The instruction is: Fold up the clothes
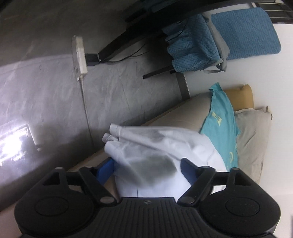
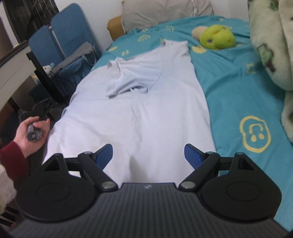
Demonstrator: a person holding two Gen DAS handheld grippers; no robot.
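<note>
- Nearest your lenses sit the two tongs. Your right gripper [image 2: 148,155] hangs with its blue pads spread wide above the hem end of the garment, nothing between them.
- Your left gripper [image 1: 146,169] has its pads part-way apart with a bunched fold of the white cloth lying between them. I cannot tell from this view whether the pads press on it, so treat the grip as unconfirmed.
- Largest item: the teal bedsheet [image 2: 238,87], printed with yellow faces, covering the bed.
- Task item: the white T-shirt [image 2: 139,102] lies lengthwise on that sheet, along the bed's left side. One sleeve is already turned inward near the collar, and its left edge hangs at the mattress edge.
- Beyond it: a grey pillow [image 2: 164,12] at the head, a fleecy blanket [image 2: 271,47] at the right, and blue chairs [image 2: 60,34] beside the bed.
- Smaller: a green plush toy [image 2: 218,37] sits on the sheet near the shirt's far sleeve, apart from it.
- Your left hand [image 2: 31,131] holds its handle just off the bed's edge.
- Risk: the left side overhangs. A loose left grip could let it slide floorwards.
- Risk: closing the left pads on bunched layers would drag a crooked fold.
- Risk: a wide sweep could catch the plush toy.
</note>
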